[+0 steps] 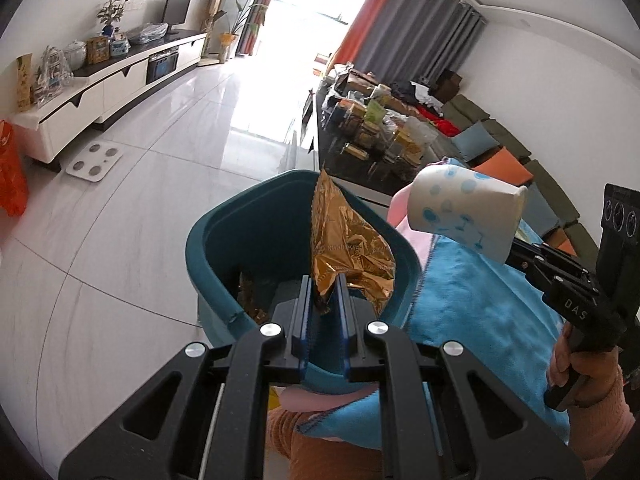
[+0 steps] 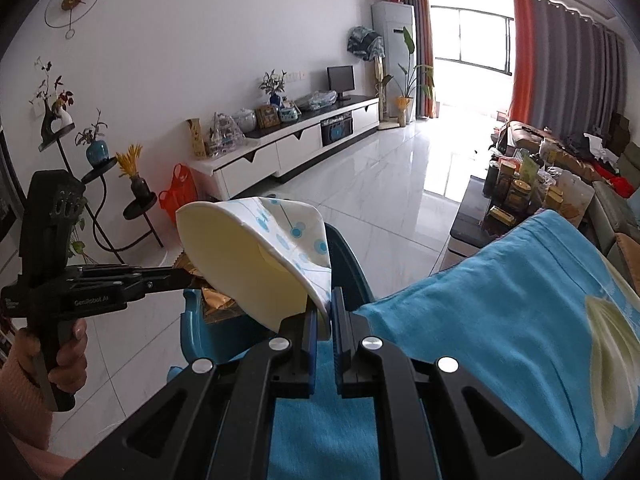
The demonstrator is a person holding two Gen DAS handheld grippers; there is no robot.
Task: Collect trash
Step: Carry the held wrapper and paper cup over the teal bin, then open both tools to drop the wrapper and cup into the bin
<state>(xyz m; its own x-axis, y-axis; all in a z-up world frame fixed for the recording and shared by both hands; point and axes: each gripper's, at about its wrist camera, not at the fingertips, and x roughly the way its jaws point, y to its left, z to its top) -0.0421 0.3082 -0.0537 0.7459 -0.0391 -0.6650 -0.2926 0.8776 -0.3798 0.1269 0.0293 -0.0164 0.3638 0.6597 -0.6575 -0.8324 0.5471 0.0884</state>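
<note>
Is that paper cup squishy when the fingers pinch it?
Probably squishy: the paper cup looks flattened where the right gripper pinches its rim. It seems light, since it sticks out sideways from that one pinch. It likely would drop easily into the bin.

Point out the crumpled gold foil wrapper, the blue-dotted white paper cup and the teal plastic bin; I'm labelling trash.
Crumpled gold foil wrapper (image 1: 348, 240), left wrist view, creased middle.
Blue-dotted white paper cup (image 2: 244, 260), right wrist view, inner wall.
Teal plastic bin (image 1: 224, 220), left wrist view, rim.
</note>
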